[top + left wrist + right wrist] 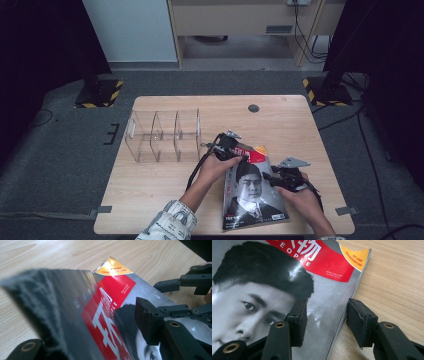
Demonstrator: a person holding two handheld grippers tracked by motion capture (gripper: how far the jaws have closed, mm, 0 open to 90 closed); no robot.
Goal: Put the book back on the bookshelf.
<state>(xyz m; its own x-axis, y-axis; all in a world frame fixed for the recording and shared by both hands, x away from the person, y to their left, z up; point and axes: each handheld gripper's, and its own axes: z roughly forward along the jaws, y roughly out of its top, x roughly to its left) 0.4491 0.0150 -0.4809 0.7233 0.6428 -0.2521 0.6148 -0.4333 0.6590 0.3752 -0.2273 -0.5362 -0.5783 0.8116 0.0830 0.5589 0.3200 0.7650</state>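
From above, the clear organizer (162, 135) sits upper left, while close-ups show the right gripper (325, 320) unclenched astride the magazine (287, 277) edge, the left gripper (92, 340) clamping its corner.

Light wooden table (150, 185) standing on grey carpet, bearing clear acrylic divider rack (162, 135) at left rear, magazine (252, 197) lying near front right, round dark grommet (253, 108) sitting toward rear edge.

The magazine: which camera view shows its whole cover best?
The high view: the magazine lies there complete on the table. The right gripper view gives a sharp close-up of its upper cover and right edge. The left gripper view sees it slanted, partly blurred.
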